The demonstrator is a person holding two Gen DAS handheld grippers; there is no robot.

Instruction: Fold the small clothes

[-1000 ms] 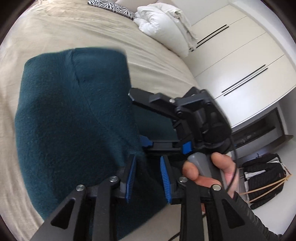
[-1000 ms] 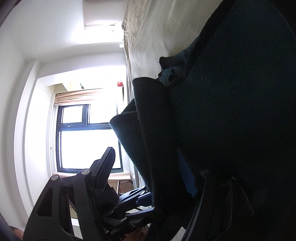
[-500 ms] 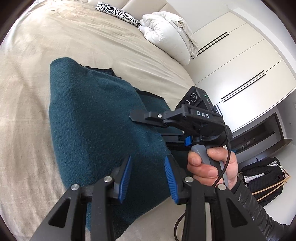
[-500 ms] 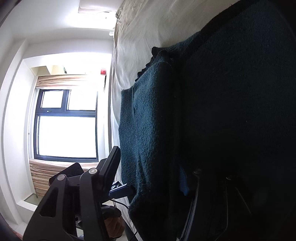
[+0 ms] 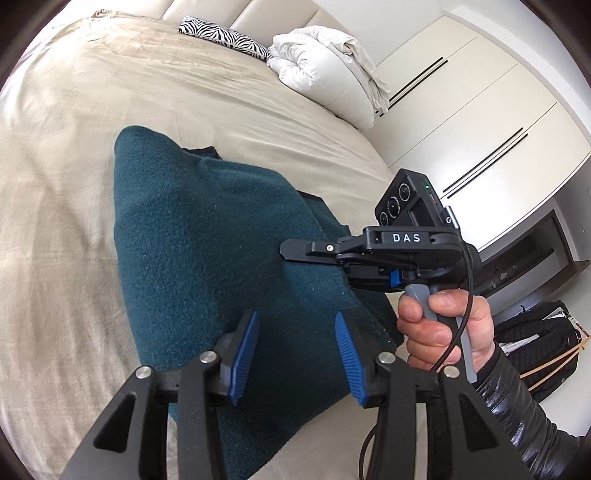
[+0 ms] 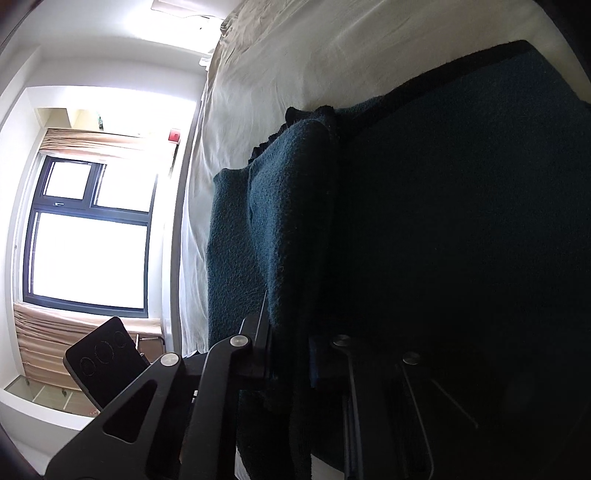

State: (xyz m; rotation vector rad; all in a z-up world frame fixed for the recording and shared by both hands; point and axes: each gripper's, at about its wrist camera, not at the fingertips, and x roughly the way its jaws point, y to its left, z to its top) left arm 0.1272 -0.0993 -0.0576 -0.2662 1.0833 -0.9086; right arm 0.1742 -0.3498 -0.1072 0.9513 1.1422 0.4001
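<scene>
In the left wrist view, the teal garment (image 5: 221, 258) lies folded on the beige bed (image 5: 74, 147) at the frame centre. The left gripper (image 5: 295, 354) hovers over its near edge, jaws opening and empty. At right centre, the right gripper (image 5: 295, 254) touches the garment.

In the right wrist view, the right gripper (image 6: 291, 350) at lower centre is closing and pinches a garment fold (image 6: 288, 258).

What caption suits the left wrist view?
Left gripper opening above a teal garment on the bed, beside the hand-held right gripper.

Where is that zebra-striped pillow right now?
In the left wrist view, the zebra pillow lies at the head of the bed, just left of the white duvet.
</scene>
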